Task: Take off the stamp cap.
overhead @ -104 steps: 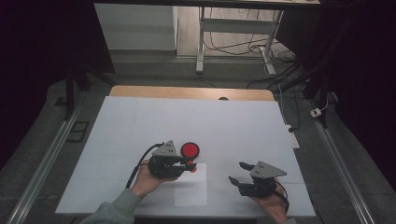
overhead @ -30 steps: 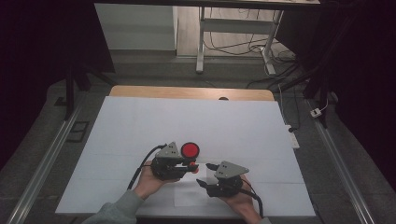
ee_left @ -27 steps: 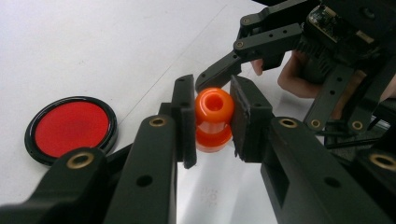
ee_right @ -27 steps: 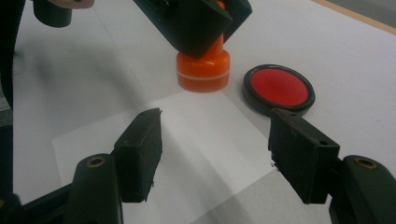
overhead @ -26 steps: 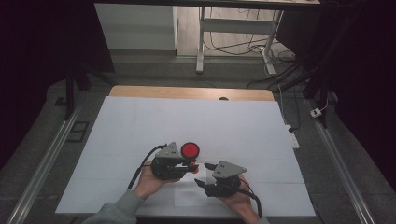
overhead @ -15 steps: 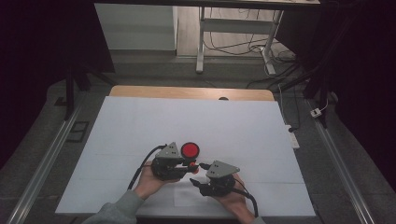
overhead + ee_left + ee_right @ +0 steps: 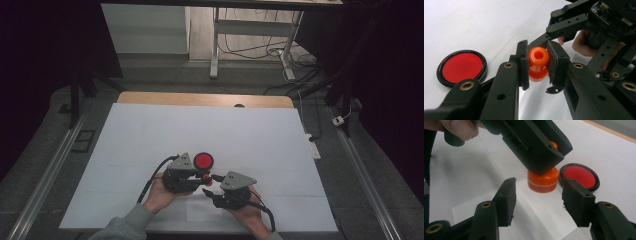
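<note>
left gripper [image 7: 537, 66]: clamped on the top knob of the orange bottle [image 7: 538, 63]
right gripper [image 7: 537, 195]: jaws have just been closing, still apart on both sides of the bottle's base, not touching it
bottle: near the worktop's [image 7: 150, 130] front edge, middle
red lid [image 7: 203, 161]: lying flat just beside the bottle

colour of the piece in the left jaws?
Orange piece, clearest in the left gripper view.

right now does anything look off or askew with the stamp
Nothing stands out. The orange stamp stands upright on the white paper, its knob clamped in the left gripper. The right gripper has been closing and its pads flank the base without touching. The red ink pad lies flat beside it.
</note>
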Demonstrator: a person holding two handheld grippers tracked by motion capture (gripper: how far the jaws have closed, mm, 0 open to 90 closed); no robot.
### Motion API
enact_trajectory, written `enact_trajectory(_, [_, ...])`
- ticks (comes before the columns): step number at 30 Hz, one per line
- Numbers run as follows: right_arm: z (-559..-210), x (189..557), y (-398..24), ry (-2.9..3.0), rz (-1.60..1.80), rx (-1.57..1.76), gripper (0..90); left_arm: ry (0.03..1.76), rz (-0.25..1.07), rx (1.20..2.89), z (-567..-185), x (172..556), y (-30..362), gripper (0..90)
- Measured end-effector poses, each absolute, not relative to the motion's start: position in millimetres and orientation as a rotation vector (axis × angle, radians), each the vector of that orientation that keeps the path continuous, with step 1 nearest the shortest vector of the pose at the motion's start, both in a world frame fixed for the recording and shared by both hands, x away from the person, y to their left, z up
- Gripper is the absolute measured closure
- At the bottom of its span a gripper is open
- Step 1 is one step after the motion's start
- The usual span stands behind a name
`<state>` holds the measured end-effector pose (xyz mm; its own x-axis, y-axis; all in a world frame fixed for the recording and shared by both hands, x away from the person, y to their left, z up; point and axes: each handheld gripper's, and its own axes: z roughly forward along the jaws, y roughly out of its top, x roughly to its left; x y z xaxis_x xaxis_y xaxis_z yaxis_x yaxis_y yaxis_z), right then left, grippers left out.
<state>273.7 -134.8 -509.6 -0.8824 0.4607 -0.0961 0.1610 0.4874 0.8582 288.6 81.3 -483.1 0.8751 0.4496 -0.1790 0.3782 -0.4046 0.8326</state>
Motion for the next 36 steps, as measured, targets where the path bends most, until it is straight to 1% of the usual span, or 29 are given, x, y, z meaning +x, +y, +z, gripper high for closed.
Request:
enact_trajectory(2, [-509.6,274.1,-134.8,2.424,1.349,0.531,49.0,0.599,0.085,2.037,-483.2,288.3,81.0,72.4])
enact_trajectory(23, [-510.0,275.7,-133.5,2.437,1.346,0.537,62.5,0.592,0.083,2.040,-483.0,286.9,79.9,72.4])
enact_trajectory(36, [-509.0,274.2,-133.5,2.429,1.327,0.531,64.2,0.593,0.086,2.038,-482.9,286.7,79.8,72.4])
